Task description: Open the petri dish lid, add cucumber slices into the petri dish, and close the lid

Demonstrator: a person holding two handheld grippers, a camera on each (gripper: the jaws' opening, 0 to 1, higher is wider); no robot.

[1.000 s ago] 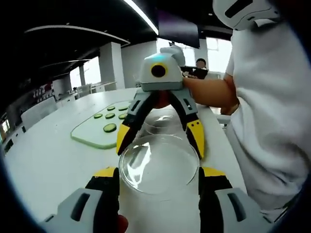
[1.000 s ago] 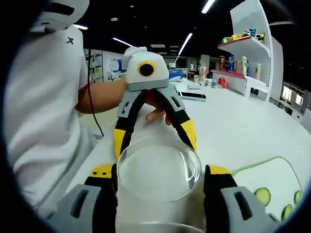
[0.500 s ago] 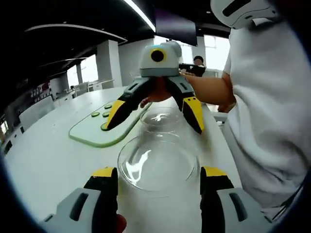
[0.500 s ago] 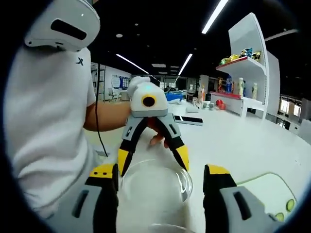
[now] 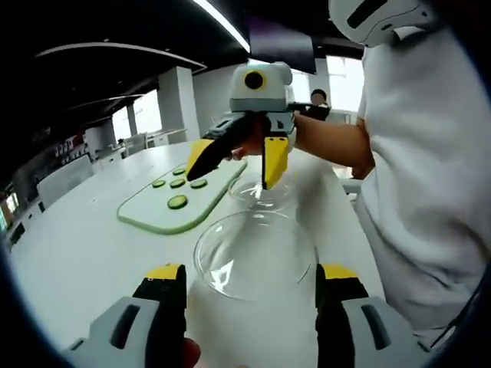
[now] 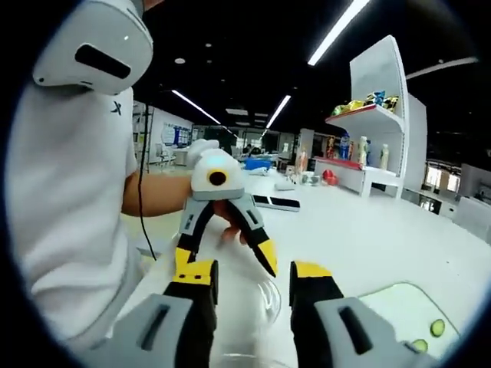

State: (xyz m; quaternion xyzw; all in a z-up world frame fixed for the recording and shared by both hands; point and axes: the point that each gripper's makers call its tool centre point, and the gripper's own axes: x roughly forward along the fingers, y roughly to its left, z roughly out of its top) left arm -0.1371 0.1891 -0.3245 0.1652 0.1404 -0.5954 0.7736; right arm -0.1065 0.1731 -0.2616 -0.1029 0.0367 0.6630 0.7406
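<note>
My left gripper (image 5: 252, 272) is shut on a clear round petri dish lid (image 5: 255, 253), held a little above the white table (image 5: 84, 253). Beyond it, a second clear petri dish (image 5: 261, 192) rests on the table. My right gripper (image 5: 230, 178) hangs above that dish, jaws apart with nothing between them. In the right gripper view, my right gripper (image 6: 253, 270) faces the left gripper (image 6: 226, 263), and a curve of the held lid (image 6: 267, 300) shows between my jaws. Cucumber slices (image 5: 178, 201) lie on a pale green cutting board (image 5: 153, 215).
A person in a white shirt (image 5: 422, 176) stands close at the table's edge. The cutting board (image 6: 406, 310) lies near the right gripper. A dark flat object (image 6: 278, 203) lies further back, and a white shelf (image 6: 368, 115) holds coloured items.
My right gripper let go of the lid, lifted and drew back over the far dish, and its jaws narrowed. My left gripper kept hold of the lid.
</note>
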